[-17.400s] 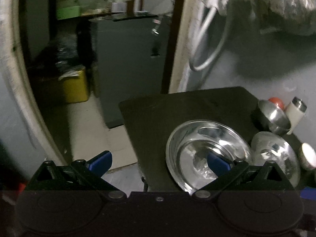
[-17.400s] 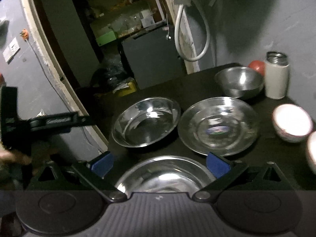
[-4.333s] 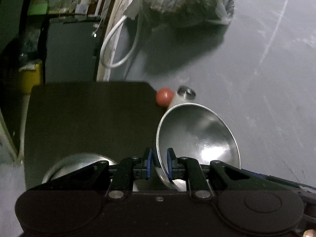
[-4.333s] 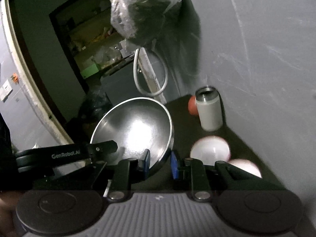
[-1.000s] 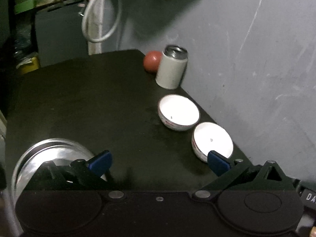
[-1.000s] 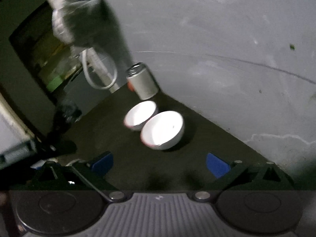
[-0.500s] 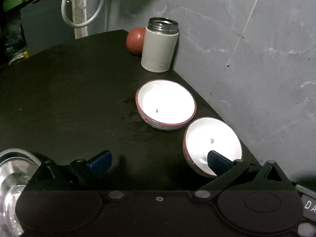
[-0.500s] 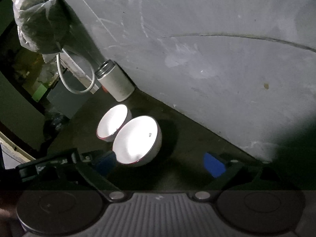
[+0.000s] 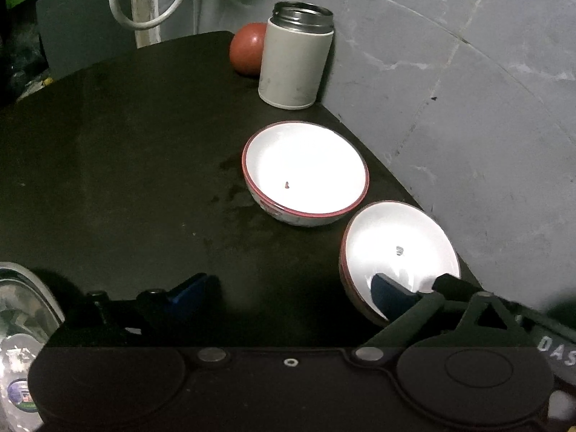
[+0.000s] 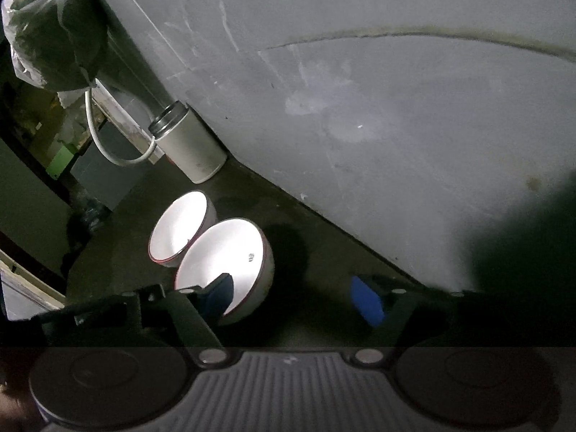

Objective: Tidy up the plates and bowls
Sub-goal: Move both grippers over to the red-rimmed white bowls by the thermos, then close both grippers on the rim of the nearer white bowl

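Note:
Two white bowls with red rims sit side by side on the black table (image 9: pixel 108 144), close to the wall. My left gripper (image 9: pixel 289 294) hangs over the near bowl (image 9: pixel 399 252): its right pad is inside the bowl, its left pad is over bare table, and the jaws are closing. The far bowl (image 9: pixel 306 169) stands untouched. From the other side, my right gripper (image 10: pixel 292 298) straddles the near bowl (image 10: pixel 234 252)'s right wall with its jaws closing, and a gap still shows at the outer pad. The far bowl (image 10: pixel 178 228) lies behind.
A grey steel-topped canister (image 9: pixel 295 64) and a red ball (image 9: pixel 248 54) stand at the table's far corner. Stacked steel plates (image 9: pixel 21 309) sit at the lower left. The grey wall (image 9: pixel 468 108) runs close along the right. A white hose (image 10: pixel 108 144) hangs beyond.
Both grippers have come down and closer to the two white bowls. The right jaws have narrowed. Each gripper now has one pad inside the near bowl.

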A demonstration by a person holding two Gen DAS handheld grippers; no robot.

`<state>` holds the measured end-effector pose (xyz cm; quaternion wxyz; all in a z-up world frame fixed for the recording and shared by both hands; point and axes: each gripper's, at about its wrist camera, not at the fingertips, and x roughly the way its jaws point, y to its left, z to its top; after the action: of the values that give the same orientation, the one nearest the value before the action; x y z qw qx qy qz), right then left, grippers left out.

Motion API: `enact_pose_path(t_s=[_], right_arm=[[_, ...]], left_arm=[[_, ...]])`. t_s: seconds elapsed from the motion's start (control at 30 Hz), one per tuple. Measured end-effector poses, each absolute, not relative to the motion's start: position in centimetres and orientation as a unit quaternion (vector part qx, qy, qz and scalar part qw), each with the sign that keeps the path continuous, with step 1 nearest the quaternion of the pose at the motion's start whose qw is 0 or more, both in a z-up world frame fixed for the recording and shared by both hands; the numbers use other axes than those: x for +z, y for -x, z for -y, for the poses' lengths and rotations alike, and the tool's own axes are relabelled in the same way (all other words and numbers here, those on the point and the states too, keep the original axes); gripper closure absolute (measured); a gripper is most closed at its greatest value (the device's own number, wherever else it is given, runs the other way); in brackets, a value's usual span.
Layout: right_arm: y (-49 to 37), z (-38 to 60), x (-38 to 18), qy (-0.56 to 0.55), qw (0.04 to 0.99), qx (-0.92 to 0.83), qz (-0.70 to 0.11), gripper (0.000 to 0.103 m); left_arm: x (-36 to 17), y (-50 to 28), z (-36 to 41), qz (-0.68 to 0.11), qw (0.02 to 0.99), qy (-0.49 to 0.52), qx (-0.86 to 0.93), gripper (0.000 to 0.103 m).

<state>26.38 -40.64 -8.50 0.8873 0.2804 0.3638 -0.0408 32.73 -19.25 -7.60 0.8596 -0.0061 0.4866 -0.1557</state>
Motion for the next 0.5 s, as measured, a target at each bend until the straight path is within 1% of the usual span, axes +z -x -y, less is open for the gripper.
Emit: enact_pose_path(t_s=[0.03, 0.07, 0.1, 0.13, 0.2, 0.23, 0.3, 0.33, 0.4, 0.43, 0.47, 0.5], right_arm=[[-26.6, 40.6, -8.6, -0.279, 0.887, -0.039, -0.365, 0.035], [-26.8, 40.5, -8.6, -0.277, 0.887, -0.036, -0.367, 0.038], [-26.9, 40.3, -8.7, -0.276, 0.887, -0.035, -0.369, 0.043], [-27.1, 40.2, -8.7, -0.274, 0.887, -0.033, -0.370, 0.048], [-27.5, 40.0, -8.8, -0.273, 0.887, -0.029, -0.372, 0.055], [-27.6, 39.9, -8.8, -0.272, 0.886, -0.028, -0.373, 0.058], [-27.9, 39.7, -8.8, -0.269, 0.886, -0.024, -0.377, 0.059], [-27.9, 39.7, -8.7, -0.268, 0.886, -0.022, -0.378, 0.059], [-28.0, 39.6, -8.7, -0.264, 0.887, -0.023, -0.379, 0.060], [-28.1, 39.5, -8.7, -0.263, 0.887, -0.021, -0.380, 0.061], [-28.0, 39.6, -8.7, -0.264, 0.886, -0.021, -0.380, 0.063], [-28.0, 39.6, -8.8, -0.266, 0.886, -0.021, -0.379, 0.066]], left_arm=[[-7.6, -32.8, 19.2, -0.486, 0.860, 0.010, -0.156, 0.012], [-7.7, -32.9, 19.1, -0.486, 0.860, 0.014, -0.156, 0.017], [-7.7, -33.0, 19.1, -0.485, 0.860, 0.016, -0.155, 0.021], [-7.7, -33.1, 19.1, -0.483, 0.861, 0.016, -0.157, 0.023], [-7.6, -33.3, 19.3, -0.481, 0.861, 0.018, -0.162, 0.032], [-7.6, -33.4, 19.3, -0.480, 0.861, 0.019, -0.164, 0.035], [-7.5, -33.5, 19.4, -0.480, 0.859, 0.025, -0.175, 0.048], [-7.5, -33.6, 19.5, -0.480, 0.858, 0.027, -0.180, 0.052], [-7.5, -33.6, 19.8, -0.478, 0.856, 0.027, -0.193, 0.063], [-7.5, -33.5, 20.0, -0.477, 0.856, 0.025, -0.198, 0.067], [-7.4, -33.5, 20.2, -0.476, 0.855, 0.023, -0.205, 0.072], [-7.4, -33.5, 20.3, -0.476, 0.854, 0.023, -0.210, 0.077]])
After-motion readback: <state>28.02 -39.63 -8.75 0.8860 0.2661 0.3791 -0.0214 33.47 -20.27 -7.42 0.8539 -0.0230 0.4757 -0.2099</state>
